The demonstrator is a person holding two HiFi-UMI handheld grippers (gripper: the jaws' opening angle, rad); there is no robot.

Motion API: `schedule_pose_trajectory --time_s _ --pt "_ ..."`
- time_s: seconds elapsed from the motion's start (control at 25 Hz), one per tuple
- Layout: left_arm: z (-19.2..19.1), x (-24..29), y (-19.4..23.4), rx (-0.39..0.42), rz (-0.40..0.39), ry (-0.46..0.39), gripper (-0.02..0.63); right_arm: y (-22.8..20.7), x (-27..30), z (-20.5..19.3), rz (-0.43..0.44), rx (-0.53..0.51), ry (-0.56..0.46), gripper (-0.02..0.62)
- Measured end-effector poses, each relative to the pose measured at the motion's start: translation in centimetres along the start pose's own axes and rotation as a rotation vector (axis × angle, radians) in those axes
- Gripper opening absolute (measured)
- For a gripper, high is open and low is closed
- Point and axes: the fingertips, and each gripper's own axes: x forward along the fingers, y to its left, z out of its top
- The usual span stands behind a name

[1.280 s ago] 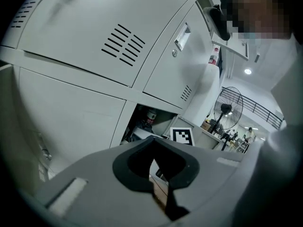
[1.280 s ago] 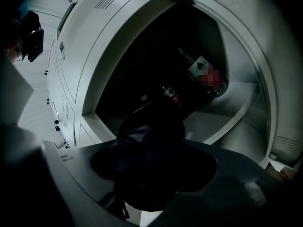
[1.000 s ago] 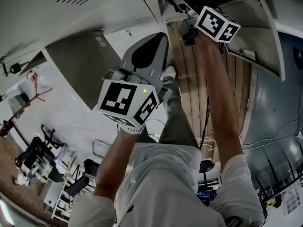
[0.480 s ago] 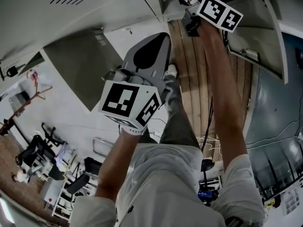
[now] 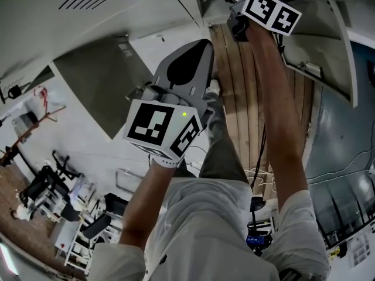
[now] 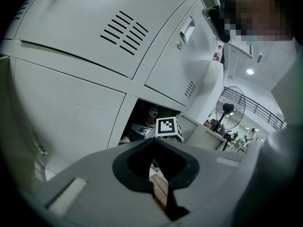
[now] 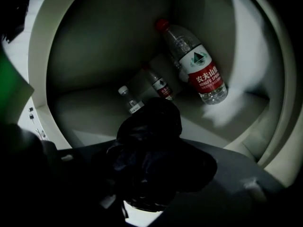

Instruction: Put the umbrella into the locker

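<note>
Black folded umbrella (image 7: pixel 150 124), soft and light, is best gripped mid-body, as the right gripper (image 7: pixel 154 167) clamps it, lower centre; left gripper (image 6: pixel 152 143) closed, empty

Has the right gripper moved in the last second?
Yes. Against the open locker door in the head view, the right gripper, holding the umbrella, has moved up the picture, deeper into the locker.

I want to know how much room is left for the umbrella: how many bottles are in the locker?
3: a large bottle at the back right, a smaller bottle in the middle, a third bottle left of it. The dark umbrella in front may hide more.
</note>
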Motion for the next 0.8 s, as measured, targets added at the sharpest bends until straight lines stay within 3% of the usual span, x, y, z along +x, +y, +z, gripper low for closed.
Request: schedule_pose_trajectory --time_s 0.52,0.8 --pt "-0.1 0.5 0.3 -0.006 0.0 0.011 0.018 -1.3 1.1 -0.3 -0.122 -0.225 0.025 0.287" --pt "0.2 0.4 0.8 -0.003 -0.005 0.007 0.018 -2.1 1.0 -0.5 -0.145 -0.172 -0.003 0.36"
